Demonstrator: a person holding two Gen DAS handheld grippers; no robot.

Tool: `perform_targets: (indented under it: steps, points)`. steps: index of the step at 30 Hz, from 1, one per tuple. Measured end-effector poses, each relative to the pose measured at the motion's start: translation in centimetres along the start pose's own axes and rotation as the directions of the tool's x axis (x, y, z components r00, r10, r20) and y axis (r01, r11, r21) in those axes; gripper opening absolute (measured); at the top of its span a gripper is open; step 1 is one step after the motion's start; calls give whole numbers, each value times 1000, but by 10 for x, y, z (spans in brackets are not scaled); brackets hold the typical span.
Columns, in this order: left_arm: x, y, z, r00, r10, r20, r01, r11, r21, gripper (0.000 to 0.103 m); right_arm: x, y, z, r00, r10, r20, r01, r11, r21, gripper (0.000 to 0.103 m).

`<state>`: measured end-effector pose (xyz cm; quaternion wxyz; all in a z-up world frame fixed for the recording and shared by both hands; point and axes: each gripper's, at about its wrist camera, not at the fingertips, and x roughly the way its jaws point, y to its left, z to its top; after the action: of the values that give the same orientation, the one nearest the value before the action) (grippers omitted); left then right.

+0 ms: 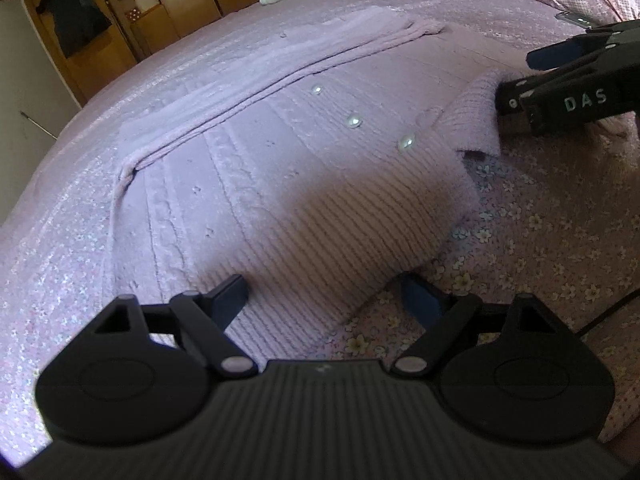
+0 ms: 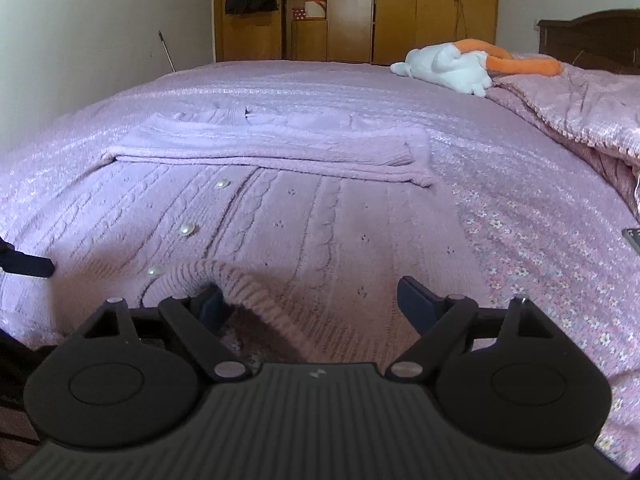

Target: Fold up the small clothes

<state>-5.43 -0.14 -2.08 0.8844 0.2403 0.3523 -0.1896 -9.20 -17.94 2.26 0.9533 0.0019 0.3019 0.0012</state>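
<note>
Lilac knitted cardigan [image 1: 280, 184] spread flat on the bed [image 1: 60, 240], button side up, with pearly buttons [image 1: 354, 121] running in a line down the front, so that the garment lies smooth and ready for folding. One sleeve [image 2: 272, 150] already laid across the far part of the body in a long band, probably to bring the shape toward a tidy rectangle. Near ribbed hem [image 2: 240, 280] humped up in a small ridge in the right wrist view, close to the right gripper [image 2: 316, 304]; held wide apart there, nothing pinched, one finger just beside or under the lifted ribbing, though contact cannot be told for sure. Left gripper [image 1: 332, 292] likewise spread wide, straddling the near corner of the ribbed hem, one finger over the knit and the other over the flowered sheet [image 1: 540, 240], pressing on nothing. Likely placed at the two near corners so as to take the hem together and carry it over toward the far edge. Soft, stretchy knit, so an uneven pull might skew the fold. Farther off, a white plush toy [image 2: 444, 66] near a pink quilt [image 2: 580, 104] at the far right, well apart from the cardigan, and wooden wardrobes [image 2: 380, 8] against the far wall.
</note>
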Motion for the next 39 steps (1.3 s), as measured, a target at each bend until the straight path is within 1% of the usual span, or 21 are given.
perform_targets:
  steps: [4, 8, 10, 11, 13, 14, 15, 16, 17, 18, 19, 20, 23, 25, 30, 34, 39]
  points:
    - [1, 7, 2, 1000, 16, 17, -15, 999, -43, 90, 0, 2, -3, 1000, 3, -9, -3, 1000, -16, 89]
    - [3, 20, 8, 998, 57, 39, -53, 994, -97, 90, 3, 4, -11, 999, 0, -36, -1, 999, -33, 88]
    - [5, 24, 10, 996, 72, 43, -67, 991, -116, 87, 5, 5, -15, 998, 4, -56, -6, 999, -44, 76]
    - [5, 26, 11, 996, 72, 45, -66, 990, -122, 84, 6, 5, -16, 998, 13, -62, -16, 999, -45, 73]
    - [4, 30, 11, 998, 42, 49, -34, 989, -146, 63, 6, 7, -16, 997, 37, -64, -40, 998, -50, 53]
    - [4, 31, 11, 998, 22, 55, -14, 988, -156, 56, 6, 9, -14, 997, 42, -61, -45, 997, -59, 47]
    - [2, 32, 12, 998, 5, 65, 6, 987, -160, 45, 6, 11, -12, 997, 49, -58, -53, 996, -67, 34]
    - [0, 31, 12, 997, -6, 73, 17, 987, -160, 35, 5, 13, -9, 997, 58, -56, -62, 996, -70, 24]
    - [-1, 30, 14, 997, -10, 82, 23, 988, -156, 27, 5, 14, -6, 996, 67, -53, -71, 995, -71, 19]
    - [-3, 29, 15, 996, -11, 91, 25, 988, -151, 15, 5, 15, -2, 996, 75, -50, -78, 994, -71, 12]
    - [-6, 29, 17, 995, -8, 97, 22, 989, -149, 15, 5, 15, 3, 996, 81, -44, -83, 994, -70, 10]
    - [-8, 29, 20, 995, -2, 104, 18, 988, -153, 14, 4, 15, 8, 996, 85, -32, -87, 994, -71, 9]
    - [-12, 42, 32, 992, -11, 126, 38, 976, -214, 13, 3, 14, 26, 996, 89, 10, -88, 993, -75, 8]
    - [-15, 52, 43, 989, -4, 149, 41, 969, -245, 13, 3, 14, 39, 995, 92, 39, -89, 993, -82, 7]
    - [-20, 68, 75, 977, 29, 213, 29, 964, -265, 13, 10, 12, 80, 988, 98, 115, -87, 991, -105, 6]
    - [-18, 87, 102, 966, 54, 251, 19, 959, -281, 13, 27, 10, 116, 982, 94, 163, -74, 989, -128, 6]
    - [0, 110, 140, 954, 90, 285, -6, 958, -285, 13, 65, 7, 161, 974, 76, 212, -39, 984, -171, 6]
